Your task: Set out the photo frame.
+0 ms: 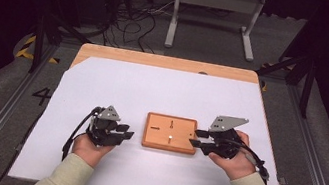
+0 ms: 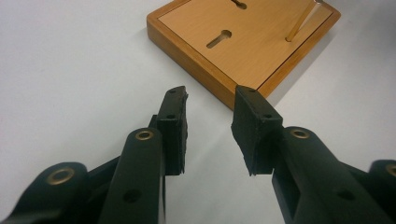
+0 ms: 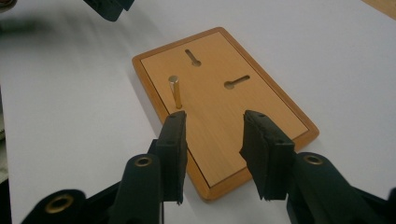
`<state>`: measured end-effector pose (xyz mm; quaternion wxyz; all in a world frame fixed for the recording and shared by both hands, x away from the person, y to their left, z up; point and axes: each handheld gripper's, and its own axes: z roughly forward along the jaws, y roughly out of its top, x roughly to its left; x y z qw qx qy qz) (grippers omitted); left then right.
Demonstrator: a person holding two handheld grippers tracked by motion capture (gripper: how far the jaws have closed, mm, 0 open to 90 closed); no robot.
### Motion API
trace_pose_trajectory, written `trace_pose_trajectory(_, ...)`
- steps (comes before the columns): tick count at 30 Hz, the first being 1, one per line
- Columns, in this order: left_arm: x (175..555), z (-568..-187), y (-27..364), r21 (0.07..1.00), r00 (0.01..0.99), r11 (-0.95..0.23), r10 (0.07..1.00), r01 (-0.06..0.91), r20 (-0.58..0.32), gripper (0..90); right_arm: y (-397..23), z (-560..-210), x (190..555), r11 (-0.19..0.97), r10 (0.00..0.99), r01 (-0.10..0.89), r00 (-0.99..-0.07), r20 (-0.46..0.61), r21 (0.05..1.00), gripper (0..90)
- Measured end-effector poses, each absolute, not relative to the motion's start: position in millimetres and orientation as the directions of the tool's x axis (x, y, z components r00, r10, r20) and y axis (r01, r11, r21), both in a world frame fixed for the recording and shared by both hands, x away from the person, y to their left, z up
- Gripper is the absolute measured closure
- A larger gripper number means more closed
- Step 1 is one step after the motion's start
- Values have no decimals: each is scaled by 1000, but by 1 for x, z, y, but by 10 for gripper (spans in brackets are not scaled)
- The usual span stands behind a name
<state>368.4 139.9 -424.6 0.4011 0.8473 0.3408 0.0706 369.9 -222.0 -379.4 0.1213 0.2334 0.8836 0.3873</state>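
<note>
Overhead, the high view shows a wooden board (image 1: 170, 133) lying flat on the white sheet (image 1: 152, 90) that covers the desk (image 1: 167, 62), near the person's edge and roughly midway between the two hands. The left claw (image 1: 126, 133) sits just beside the board's left edge, apart from it, its jaws pointing toward the board. The right claw (image 1: 198, 137) points in from the other side, its tips at or just over the board's right edge; contact cannot be judged from this view.

Next, the left gripper view: the left claw (image 2: 210, 116) has its jaws standing apart with nothing between them. The wooden board (image 2: 252, 51) lies just ahead, one corner nearest the tips, clear of both pads. A keyhole slot (image 2: 218, 39) is cut in its face and a brass pin (image 2: 301, 21) rises from it farther back.

Lastly, the right gripper view: the right claw (image 3: 212, 135) is likewise apart and empty, poised above the near end of the wooden board (image 3: 243, 107). The brass pin (image 3: 176, 92) stands upright near the left jaw, not touched. Two keyhole slots lie beyond.
</note>
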Motion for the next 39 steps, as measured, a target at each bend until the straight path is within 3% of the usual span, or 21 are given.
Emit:
trace_pose_trajectory(13, 369, -425, 140, 727, 761, -451, 631, 518, -151, 627, -195, -388, 385, 599, 486, 310, -874, -28, 738, 533)
trace_pose_trajectory(29, 369, -427, 140, 721, 758, -450, 633, 527, -159, 612, -168, -414, 394, 640, 380, 255, -925, -10, 725, 602)
trace_pose_trajectory(39, 370, -428, 141, 720, 759, -453, 632, 525, -156, 606, -162, -428, 396, 640, 364, 267, -931, 22, 720, 648)
